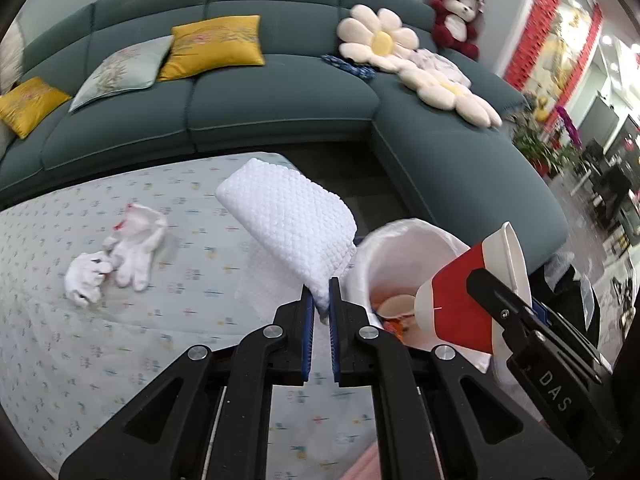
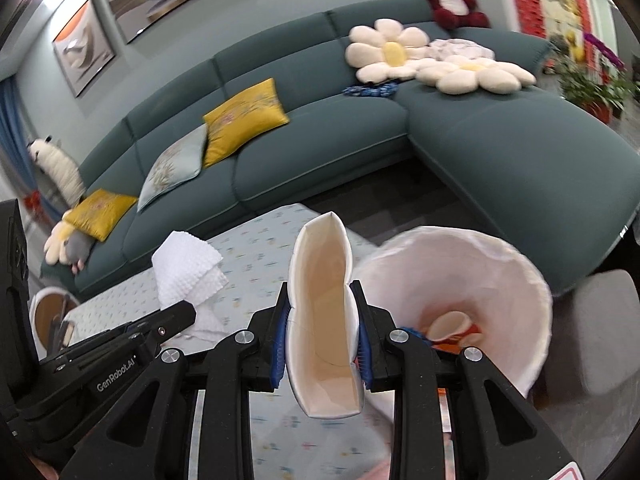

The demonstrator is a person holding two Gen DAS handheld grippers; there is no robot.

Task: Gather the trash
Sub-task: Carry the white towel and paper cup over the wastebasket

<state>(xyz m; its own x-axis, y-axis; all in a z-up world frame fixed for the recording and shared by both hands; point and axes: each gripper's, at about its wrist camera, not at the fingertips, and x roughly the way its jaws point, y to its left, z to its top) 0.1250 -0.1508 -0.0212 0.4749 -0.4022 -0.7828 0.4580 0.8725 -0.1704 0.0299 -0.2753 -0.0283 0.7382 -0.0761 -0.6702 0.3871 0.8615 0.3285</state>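
My left tool (image 1: 322, 300) is clenched on a corner of a white waffle-textured paper towel (image 1: 288, 216), which stands up from the jaws toward 12 o'clock in the left wrist view. My right tool (image 2: 322, 340) is grasping a squashed red-and-white paper cup (image 2: 324, 312), its pale open mouth facing the camera; the left wrist view shows its red outside at 3 o'clock.

Below both tools lies the table (image 1: 80, 340), covered in a pale blue cloth with small printed motifs. On it, at 9 o'clock in the left wrist view, sit two crumpled white tissues (image 1: 120, 252) with faint red marks.

A bin lined with a white bag (image 2: 500, 280) stands just beside the table's edge, at 3 o'clock in the right wrist view, with another paper cup (image 2: 450, 326) and orange scraps at its bottom.

Beyond the table a dark teal corner sofa (image 1: 280, 96) fills the room, carrying yellow cushions (image 1: 216, 46), flower-shaped pillows (image 1: 380, 38) and a red plush toy (image 1: 458, 16). Framed pictures (image 2: 86, 46) hang on the wall at 10 o'clock.
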